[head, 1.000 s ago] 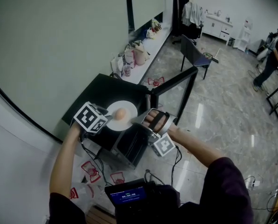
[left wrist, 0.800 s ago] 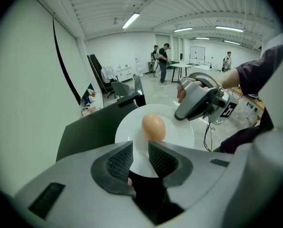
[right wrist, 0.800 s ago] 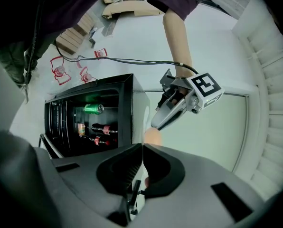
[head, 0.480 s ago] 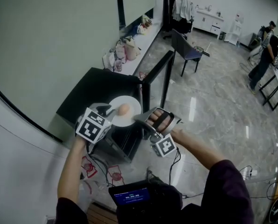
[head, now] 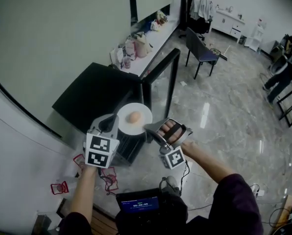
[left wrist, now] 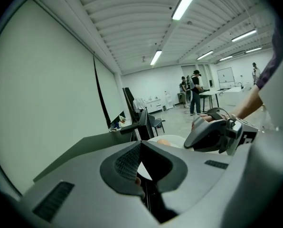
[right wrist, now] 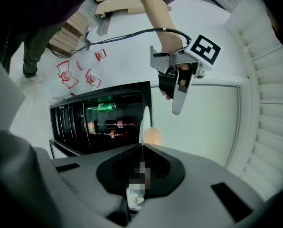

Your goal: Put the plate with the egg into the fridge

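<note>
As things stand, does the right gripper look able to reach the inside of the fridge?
Probably yes: the fridge door stands open, and nothing shows between its shelves and the right gripper, which is shut on the plate.

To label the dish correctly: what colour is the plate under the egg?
Plain white. The plate shows best in the head view.

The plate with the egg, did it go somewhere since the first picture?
Yes. The plate has been carried off the top of the black fridge, toward the person, and now hangs by its open front. Nothing was let go: the left gripper and the right gripper stay shut on the plate's rim, the egg still sits on it, and the door stays open.
</note>
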